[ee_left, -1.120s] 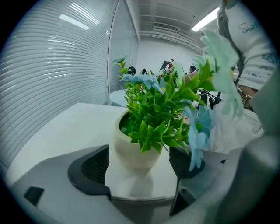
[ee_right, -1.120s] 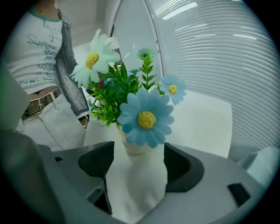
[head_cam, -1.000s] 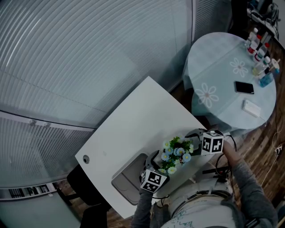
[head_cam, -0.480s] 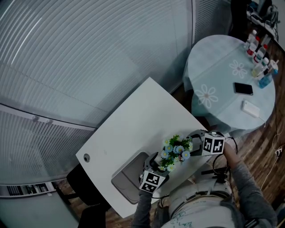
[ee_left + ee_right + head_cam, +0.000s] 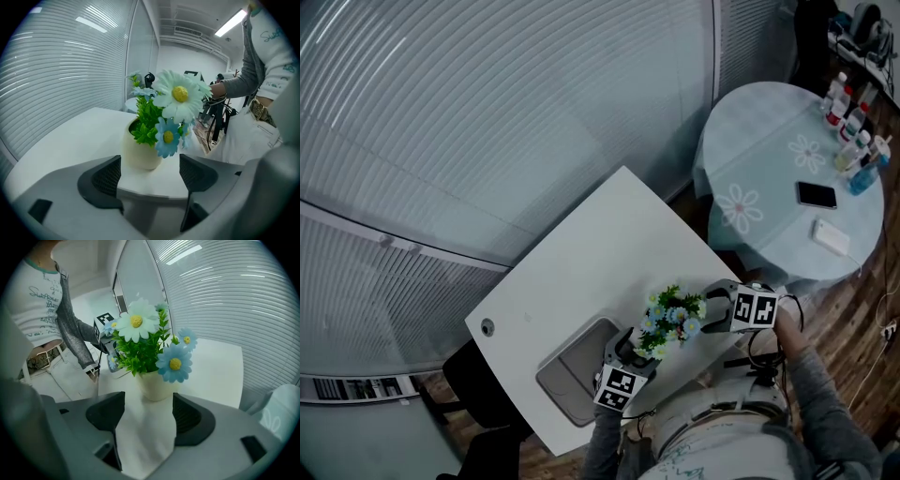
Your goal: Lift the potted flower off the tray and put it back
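The potted flower (image 5: 670, 315), a cream pot with green leaves and blue and white daisies, stands upright on the white table (image 5: 600, 253), just right of the grey tray (image 5: 570, 377). My left gripper (image 5: 630, 347) is open at the pot's near left. In the left gripper view the pot (image 5: 139, 152) sits just beyond the left gripper (image 5: 150, 174), untouched. My right gripper (image 5: 711, 305) is open at the flower's right. In the right gripper view the pot (image 5: 157, 386) lies just past the right gripper (image 5: 149, 412), with nothing between its fingers.
A round table (image 5: 769, 169) with a flowered cloth stands at the right, holding bottles (image 5: 853, 122), a phone (image 5: 817, 195) and a white box (image 5: 831, 236). Slatted blinds (image 5: 487, 112) run behind. A dark chair (image 5: 483, 412) is at the table's lower left. The tabletop has a cable hole (image 5: 487, 326).
The head view has shifted slightly. The right gripper sits a touch farther from the flowers; the pot and left gripper stand much as before.
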{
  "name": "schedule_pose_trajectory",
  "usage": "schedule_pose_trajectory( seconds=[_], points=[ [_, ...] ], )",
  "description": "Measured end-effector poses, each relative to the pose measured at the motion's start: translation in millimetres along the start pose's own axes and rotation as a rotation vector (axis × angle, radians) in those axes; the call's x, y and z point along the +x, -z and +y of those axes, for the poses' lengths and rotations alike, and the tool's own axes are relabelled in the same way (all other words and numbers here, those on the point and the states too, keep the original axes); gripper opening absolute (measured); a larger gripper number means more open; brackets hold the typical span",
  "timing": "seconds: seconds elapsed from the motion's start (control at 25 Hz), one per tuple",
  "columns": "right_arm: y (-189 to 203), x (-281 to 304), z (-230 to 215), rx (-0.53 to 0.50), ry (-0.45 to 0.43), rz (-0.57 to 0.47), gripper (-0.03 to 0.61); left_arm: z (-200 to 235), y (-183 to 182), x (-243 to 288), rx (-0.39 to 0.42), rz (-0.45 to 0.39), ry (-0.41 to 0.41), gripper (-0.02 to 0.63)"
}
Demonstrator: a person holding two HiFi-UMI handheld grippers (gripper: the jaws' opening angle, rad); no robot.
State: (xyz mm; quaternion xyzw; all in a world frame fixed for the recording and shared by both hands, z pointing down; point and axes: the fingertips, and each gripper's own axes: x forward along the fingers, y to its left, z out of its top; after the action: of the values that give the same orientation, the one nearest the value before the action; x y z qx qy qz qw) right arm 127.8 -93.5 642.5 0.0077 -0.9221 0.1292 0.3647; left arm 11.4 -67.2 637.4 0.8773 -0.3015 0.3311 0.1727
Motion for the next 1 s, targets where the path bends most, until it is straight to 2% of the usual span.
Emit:
schedule_pose_trajectory(
  seconds=[0.04,0.12,0.36,0.48,0.72,0.84,1.0],
  points=[
    [0,-2,-1,-0.001,0.002,-0.005,0.329,-1,0,-1,-0.008,0.0,-0.009,0.398],
    [-2,-6,-2,-0.009,0.009,-0.024,0.226,-2,-1,-4,-0.035,-0.003,-0.037,0.343],
    [-2,-15,-3,-0.055,-0.001,-0.049,0.117,-7,-2,-9,-0.117,-0.018,-0.127,0.239],
    [0,-17,-2,-0.083,-0.022,-0.051,0.088,-10,2,-11,-0.152,-0.012,-0.175,0.198],
    [0,-21,4,-0.146,-0.072,-0.052,0.037,-20,4,-17,-0.239,-0.035,-0.271,0.068],
    [-1,-25,8,-0.186,-0.08,-0.057,0.031,-31,2,-18,-0.262,-0.044,-0.303,0.026],
    [-7,-26,12,-0.21,-0.062,-0.068,0.029,-45,-2,-20,-0.293,-0.065,-0.345,0.012]
  ],
)
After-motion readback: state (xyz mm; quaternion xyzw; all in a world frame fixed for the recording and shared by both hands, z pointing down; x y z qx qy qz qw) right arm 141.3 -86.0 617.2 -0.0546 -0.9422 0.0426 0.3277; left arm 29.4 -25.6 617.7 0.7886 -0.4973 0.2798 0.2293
